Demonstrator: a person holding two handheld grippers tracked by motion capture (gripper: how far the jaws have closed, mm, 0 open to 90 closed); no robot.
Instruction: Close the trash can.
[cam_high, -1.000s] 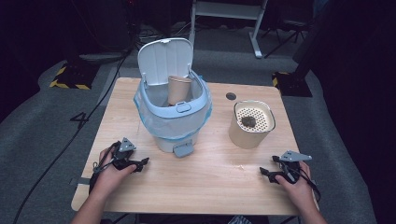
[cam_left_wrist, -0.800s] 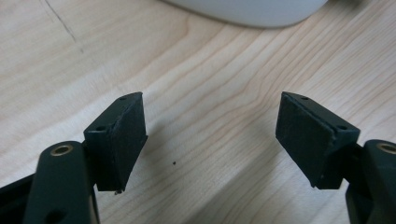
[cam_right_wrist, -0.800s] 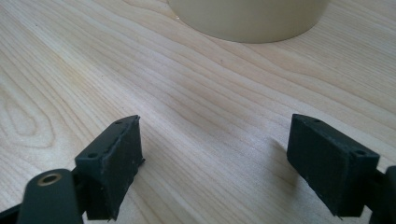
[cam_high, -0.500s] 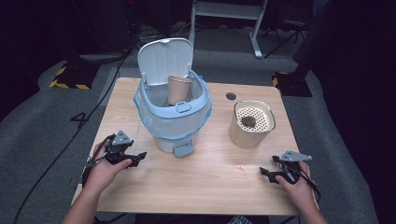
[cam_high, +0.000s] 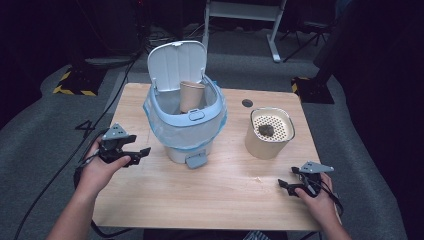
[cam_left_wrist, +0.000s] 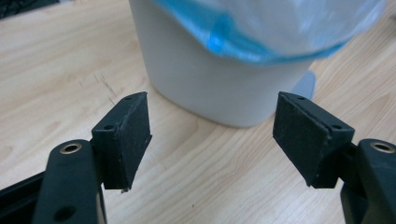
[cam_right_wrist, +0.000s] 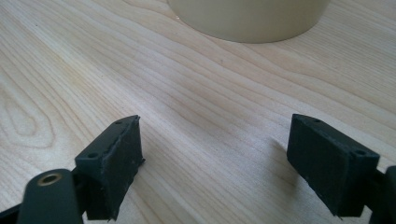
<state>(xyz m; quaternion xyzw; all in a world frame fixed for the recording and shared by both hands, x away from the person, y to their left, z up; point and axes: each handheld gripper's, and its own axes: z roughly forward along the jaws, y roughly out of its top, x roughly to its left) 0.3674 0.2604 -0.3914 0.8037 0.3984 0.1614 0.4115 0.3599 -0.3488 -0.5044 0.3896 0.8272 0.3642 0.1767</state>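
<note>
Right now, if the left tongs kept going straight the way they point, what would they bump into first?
Most likely the white bin with the blue bag. It stands right ahead of the open, empty left tongs, with bare table between. They seem aimed at its lower wall, though depth is hard to judge.

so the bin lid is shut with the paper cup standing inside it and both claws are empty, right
Not quite: the bin has its lid standing open, as the high view shows. The rest holds: the paper cup stands inside it, and the left claw and right claw are both empty with jaws apart.
</note>
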